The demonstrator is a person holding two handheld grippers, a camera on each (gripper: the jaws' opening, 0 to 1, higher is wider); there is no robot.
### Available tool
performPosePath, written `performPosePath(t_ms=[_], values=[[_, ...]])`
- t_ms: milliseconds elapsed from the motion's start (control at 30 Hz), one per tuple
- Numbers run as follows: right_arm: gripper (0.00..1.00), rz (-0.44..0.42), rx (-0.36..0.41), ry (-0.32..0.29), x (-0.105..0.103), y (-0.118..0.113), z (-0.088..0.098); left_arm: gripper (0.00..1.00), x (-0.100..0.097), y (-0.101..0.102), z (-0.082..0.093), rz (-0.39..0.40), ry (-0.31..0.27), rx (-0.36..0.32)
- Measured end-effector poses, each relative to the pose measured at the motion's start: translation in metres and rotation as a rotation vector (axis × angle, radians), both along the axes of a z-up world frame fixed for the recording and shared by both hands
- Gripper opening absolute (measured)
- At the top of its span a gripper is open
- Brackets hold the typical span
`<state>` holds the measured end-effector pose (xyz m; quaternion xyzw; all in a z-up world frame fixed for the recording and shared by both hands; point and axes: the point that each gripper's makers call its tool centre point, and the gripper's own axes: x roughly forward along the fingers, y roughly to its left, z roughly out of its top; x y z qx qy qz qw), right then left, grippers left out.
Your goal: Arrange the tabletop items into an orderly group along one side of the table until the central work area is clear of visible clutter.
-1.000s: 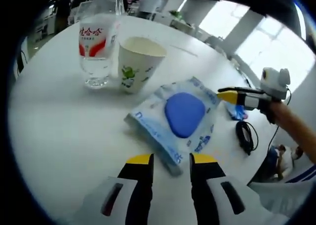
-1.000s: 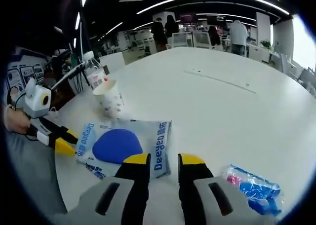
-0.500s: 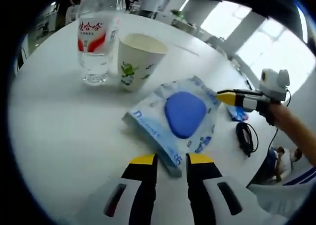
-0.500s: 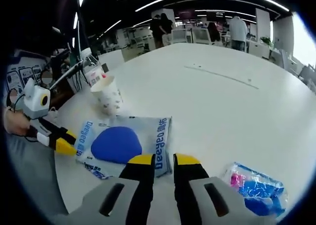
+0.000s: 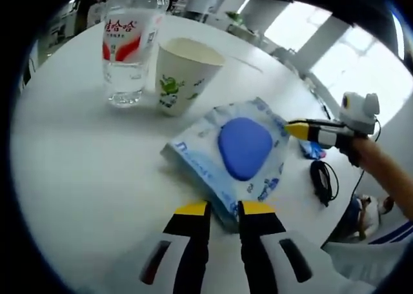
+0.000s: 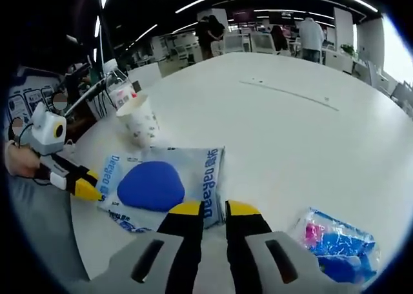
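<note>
The left gripper point(image 5: 223, 209) has its jaws nearly together, clamped on one edge of the wipes pack point(image 5: 232, 155). The right gripper point(image 6: 211, 209) pinches the opposite edge point(image 6: 210, 178). The pack lies on the white bench point(image 5: 84, 158); beyond it stand a paper cup point(image 5: 182, 75) and a water bottle point(image 5: 129, 46).

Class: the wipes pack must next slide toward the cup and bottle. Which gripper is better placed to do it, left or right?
Probably right. The right gripper meets the wipes pack on the edge away from the cup and bottle; the left gripper would push sideways.
</note>
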<state>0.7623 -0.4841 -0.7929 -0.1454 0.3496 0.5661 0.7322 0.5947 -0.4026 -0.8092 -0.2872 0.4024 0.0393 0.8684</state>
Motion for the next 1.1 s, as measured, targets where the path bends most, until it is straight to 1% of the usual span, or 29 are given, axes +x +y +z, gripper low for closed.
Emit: performPosePath(t_ms=[67,100,433,600,833,1100], values=[[0.06,-0.003,-0.002,-0.007,0.002,-0.001,-0.001,0.08,-0.001,-0.001,-0.001,0.006,0.004,-0.011],[0.06,-0.011,0.002,0.002,0.001,-0.001,-0.002,0.08,0.000,-0.001,-0.001,0.008,-0.001,-0.012],[0.00,-0.023,0.007,0.016,0.001,-0.001,0.000,0.03,0.003,-0.002,0.001,0.019,-0.010,-0.032],[0.00,-0.031,0.016,0.027,-0.002,-0.003,0.002,0.00,0.005,0.000,0.003,0.020,-0.019,-0.037],[0.00,-0.046,0.026,0.035,-0.005,-0.010,0.003,0.00,0.004,0.000,0.004,0.013,-0.025,-0.036],[0.00,-0.061,0.039,0.017,-0.012,-0.022,0.006,0.00,0.005,0.000,0.005,-0.005,-0.030,-0.021]])
